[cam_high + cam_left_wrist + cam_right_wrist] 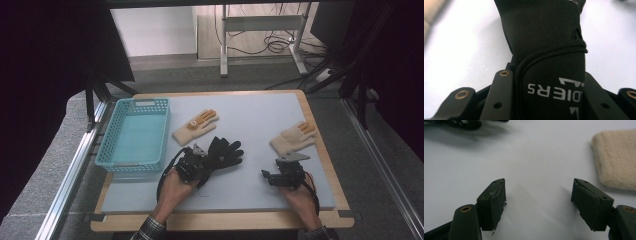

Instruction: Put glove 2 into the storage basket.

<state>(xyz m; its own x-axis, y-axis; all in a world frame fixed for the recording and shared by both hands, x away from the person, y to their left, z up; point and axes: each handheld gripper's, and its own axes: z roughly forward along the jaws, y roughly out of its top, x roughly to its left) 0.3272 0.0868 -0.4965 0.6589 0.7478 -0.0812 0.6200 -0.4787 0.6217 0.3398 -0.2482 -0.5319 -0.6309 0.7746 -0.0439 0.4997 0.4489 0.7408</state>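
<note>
— Inspector A: We begin at the left tongs (549, 82). We find them clenched on the cuff of a black glove (544, 37); the jaws press the fabric from both sides, and white lettering on the cuff sits between them. No earlier picture is before us, so we record only the grip as it stands.

— Inspector B: Agreed. In the high view the left tongs (200, 159) hold that black glove (225, 151) near the middle of the surface (250, 190), its fingers spread away from the person's left hand (172, 187).

— Inspector A: The right tongs (539, 202) stand released, jaws wide apart with bare surface between them. A beige glove (616, 157) lies just beyond the right jaw, not touching it.

— Inspector B: From above, the right tongs (270, 175) rest near that beige glove with orange fingertips (294, 137). A second beige glove (196, 126) lies beside a turquoise basket (112, 145) at the left of the surface.
</note>
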